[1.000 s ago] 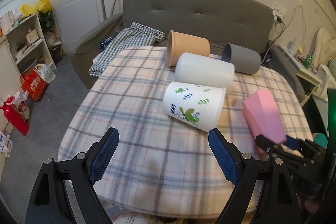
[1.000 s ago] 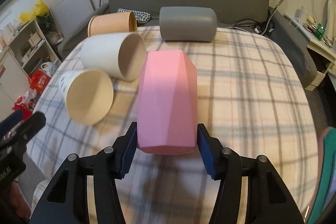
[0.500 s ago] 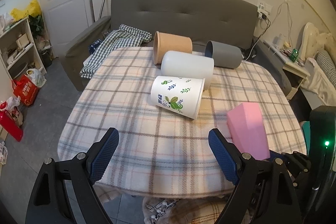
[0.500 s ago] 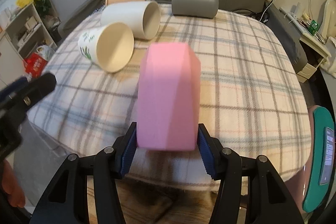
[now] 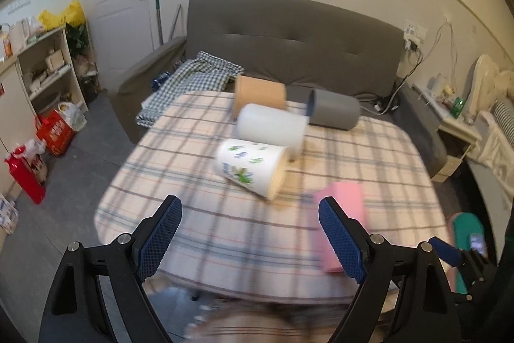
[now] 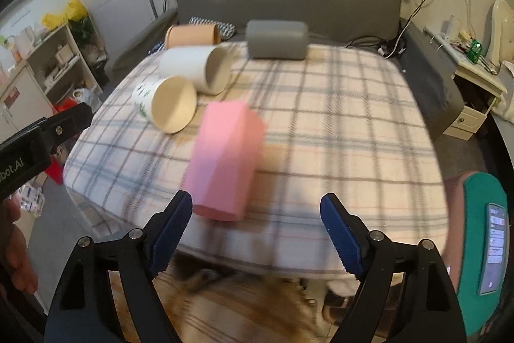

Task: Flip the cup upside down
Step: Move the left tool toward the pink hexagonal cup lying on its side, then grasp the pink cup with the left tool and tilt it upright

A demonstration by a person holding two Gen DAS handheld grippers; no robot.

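Note:
A pink faceted cup (image 6: 225, 159) stands near the front edge of the plaid-covered table (image 6: 337, 118), closed end up; it also shows in the left wrist view (image 5: 340, 224), partly behind a finger. My right gripper (image 6: 255, 230) is open and empty, pulled back just in front of the pink cup. My left gripper (image 5: 250, 233) is open and empty, held back from the table's front edge. A white leaf-print cup (image 5: 250, 167), a plain white cup (image 5: 271, 129), an orange cup (image 5: 259, 95) and a grey cup (image 5: 334, 113) lie on their sides.
A grey sofa (image 5: 289, 53) stands behind the table with a checked cloth (image 5: 192, 79) on it. Shelves (image 5: 41, 73) and red bags (image 5: 54, 134) are on the left. A bedside table (image 6: 475, 85) is on the right. A teal phone (image 6: 485, 230) is beside the right gripper.
My right gripper has opened and let go of the pink cup, which now stands on the table. Both grippers have pulled back from the table.

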